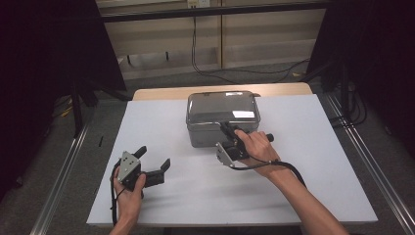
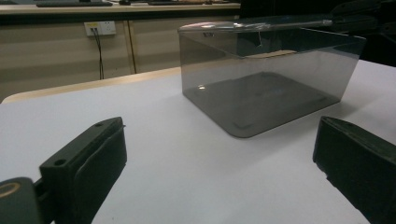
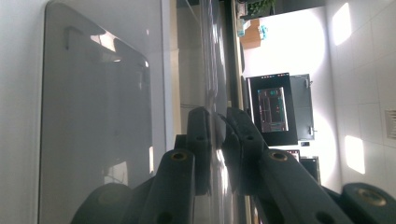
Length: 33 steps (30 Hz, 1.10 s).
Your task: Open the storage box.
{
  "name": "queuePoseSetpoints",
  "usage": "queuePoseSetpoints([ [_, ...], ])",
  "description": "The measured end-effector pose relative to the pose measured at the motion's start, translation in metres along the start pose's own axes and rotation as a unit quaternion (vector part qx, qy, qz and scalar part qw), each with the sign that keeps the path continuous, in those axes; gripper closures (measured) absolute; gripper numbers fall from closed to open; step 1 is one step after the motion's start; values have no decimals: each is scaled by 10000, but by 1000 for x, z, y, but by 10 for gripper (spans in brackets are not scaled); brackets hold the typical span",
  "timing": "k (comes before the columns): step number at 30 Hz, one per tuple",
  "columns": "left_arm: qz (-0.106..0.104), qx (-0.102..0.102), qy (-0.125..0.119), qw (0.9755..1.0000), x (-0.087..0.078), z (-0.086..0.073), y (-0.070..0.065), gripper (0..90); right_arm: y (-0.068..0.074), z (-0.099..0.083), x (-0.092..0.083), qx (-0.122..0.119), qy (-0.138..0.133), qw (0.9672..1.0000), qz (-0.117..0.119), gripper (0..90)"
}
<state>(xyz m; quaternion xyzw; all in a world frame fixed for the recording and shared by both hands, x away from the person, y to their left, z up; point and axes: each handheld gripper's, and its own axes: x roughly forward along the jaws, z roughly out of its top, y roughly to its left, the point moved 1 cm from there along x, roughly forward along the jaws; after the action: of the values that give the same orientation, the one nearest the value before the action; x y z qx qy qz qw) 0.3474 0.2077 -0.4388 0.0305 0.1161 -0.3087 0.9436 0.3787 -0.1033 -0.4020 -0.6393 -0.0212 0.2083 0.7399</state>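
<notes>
A smoky transparent box (image 1: pixel 215 132) with a clear lid (image 1: pixel 222 104) stands at the back middle of the white table top (image 1: pixel 313 166). My right gripper (image 1: pixel 228 129) is at the box's front rim, rolled on its side. In the right gripper view its jaws (image 3: pixel 217 122) are shut on the thin edge of the lid (image 3: pixel 211 65), beside the box wall (image 3: pixel 93 116). My left gripper (image 1: pixel 154 157) rests low over the table's front left, open, with nothing between its pads (image 2: pixel 100 163). The box (image 2: pixel 266 88) lies ahead of it, apart.
Dark stands and metal rails flank the table on both sides. Cables run over the floor behind it, below a wall socket (image 2: pixel 100 28). A strip of the wooden table edge (image 1: pixel 161 93) shows behind the white sheet.
</notes>
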Motion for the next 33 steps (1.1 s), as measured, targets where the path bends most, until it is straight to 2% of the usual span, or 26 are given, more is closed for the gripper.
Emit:
queuePoseSetpoints([
  [3,-95,35,40,9999,9,1,3,69,-1,0,-1,44,21,10000,-10,809],
  [6,-177,-62,8,9998,17,4,6,80,-1,0,0,41,15,10000,-11,809],
  [8,-217,15,2,9998,22,8,8,80,-1,0,0,49,17,10000,-10,809],
  [11,-245,27,-21,9997,29,15,10,79,-2,0,0,56,-4,10000,-20,809],
  [14,-444,10,-88,9990,37,21,11,48,-3,0,0,69,4,10000,-30,809],
  [15,-545,42,-146,9984,40,22,11,48,-3,0,0,78,4,10000,-37,809],
  [17,-569,186,-158,9981,46,25,10,40,-3,0,0,91,-1,10000,-39,809],
  [19,-751,302,-257,9964,51,27,9,40,-4,0,0,79,-7,10000,-37,809],
  [22,-781,523,-280,9952,58,31,7,68,-5,0,0,105,-2,9999,-58,810],
  [26,-780,644,-372,9942,65,37,7,68,-6,0,0,91,-17,9999,-70,810],
  [30,-887,712,-400,9927,73,41,7,75,-8,1,0,117,4,9999,-72,811],
  [33,-891,782,-517,9916,78,42,8,91,-8,0,0,122,9,9999,-77,810],
])
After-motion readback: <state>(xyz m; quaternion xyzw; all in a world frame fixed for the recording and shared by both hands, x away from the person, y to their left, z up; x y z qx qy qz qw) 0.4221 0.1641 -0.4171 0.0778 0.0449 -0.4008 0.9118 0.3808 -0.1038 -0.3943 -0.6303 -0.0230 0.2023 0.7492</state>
